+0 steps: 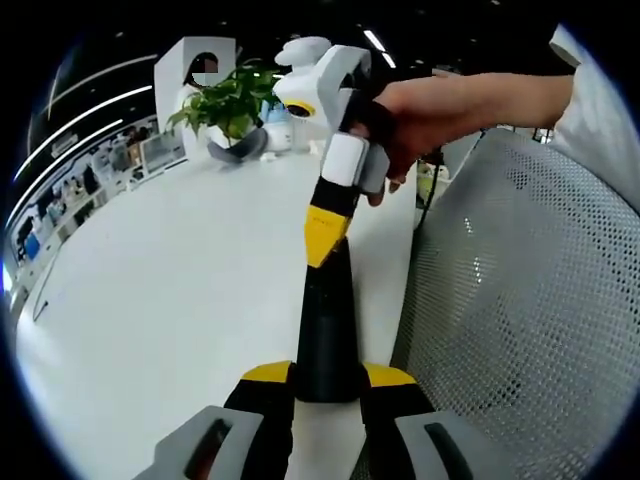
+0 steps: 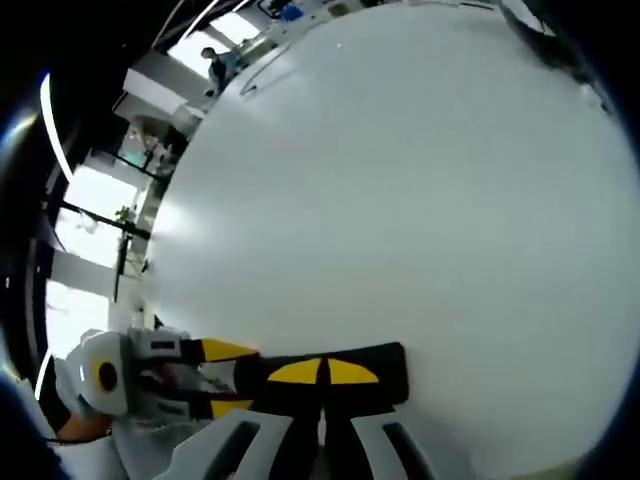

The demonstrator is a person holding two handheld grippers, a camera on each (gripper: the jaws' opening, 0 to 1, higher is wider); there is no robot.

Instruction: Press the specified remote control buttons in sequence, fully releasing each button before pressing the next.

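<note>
White tabletop (image 1: 170, 290) is seen across most of the left gripper view, with office shelving in the far upper left. A grey mesh chair back (image 1: 530, 300) takes up the right side of that view. A potted green plant (image 1: 228, 100) is placed at the upper centre, on the far end of the table, with a white robot-like figure (image 1: 300, 75) just right of it.

The black remote control (image 1: 328, 330) is seen lower centre, running upward from the bottom, clamped at its near end between the yellow-tipped jaws of the left gripper (image 1: 328, 385). The right gripper (image 1: 325, 240) is brought in from the upper right, held by a hand (image 1: 430, 110), its yellow tips pressed together and touching the remote's far end.

In the right gripper view the tabletop (image 2: 400, 180) covers most of the frame, with windows and a distant person at the upper left. The remote (image 2: 390, 372) is laid crosswise at lower centre. The right gripper (image 2: 322, 372) is seen there with tips together on the remote's face. The left gripper (image 2: 225, 378) is gripped on the remote's left end at the lower left.
</note>
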